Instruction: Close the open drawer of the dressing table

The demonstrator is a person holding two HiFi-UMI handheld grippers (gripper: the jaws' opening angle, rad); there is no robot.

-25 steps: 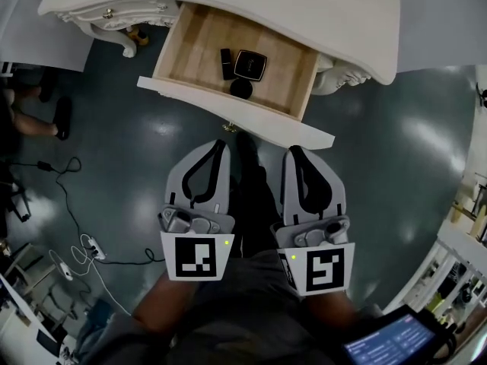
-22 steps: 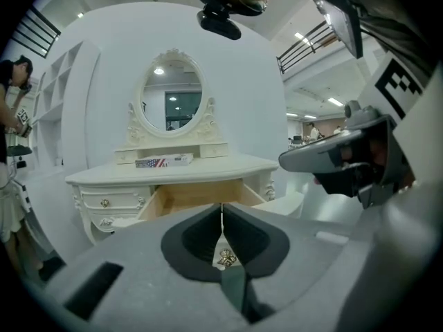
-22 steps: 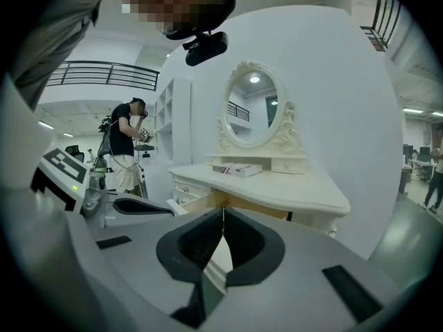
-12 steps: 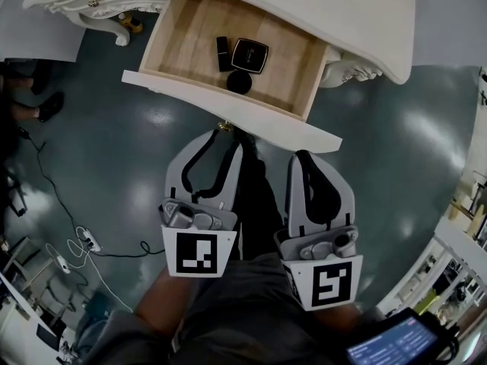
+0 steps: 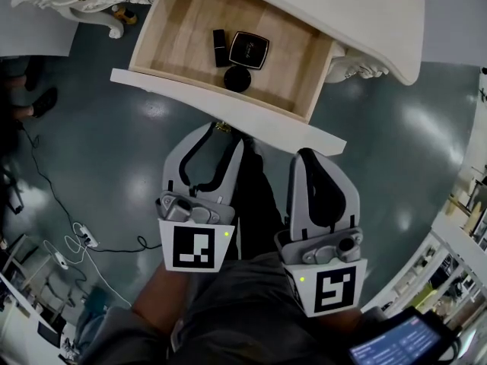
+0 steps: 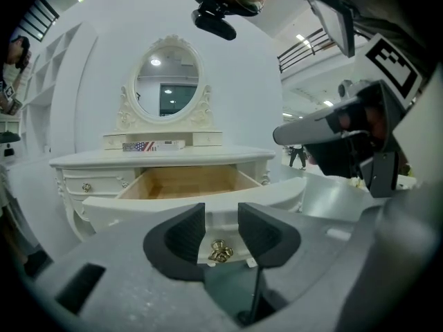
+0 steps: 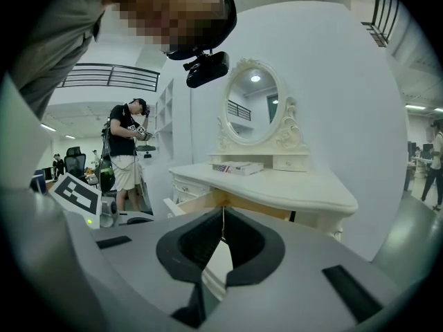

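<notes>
— Brass knob [image 6: 220, 251] on a white front: why does the left gripper [image 6: 221, 221] stand just before it with the jaws so wide?
— Its jaws have just been opening. The knob shows in the gap between the two dark pads [image 6: 183, 235], but they do not press on it, so this gripper holds nothing. I think the person wishes either to take the knob or to set the gripper against the front and push.
— And where is the drawer [image 5: 183, 40]?
— It is pulled far out from under the top of the dressing table [image 5: 358, 21], toward the person. From the head view its wooden floor lies open. A lipstick [image 5: 220, 47], a square black compact [image 5: 249, 49] and a round black jar [image 5: 237, 79] rest close together near its middle.
— Does the left gripper touch the front already?
— Its tips are very near to it, but I cannot tell if there is contact.
— Why does the right gripper [image 7: 221, 230] not help?
— Its jaws are together, with only a thin slit between them, and it is empty. It hangs beside the left one, a little back from the front. The knob sits at the middle of the front. By my judgement a push there keeps the drawer straight, so one gripper is enough.
— Any danger?
— With a quick push the small things inside may slide.
</notes>
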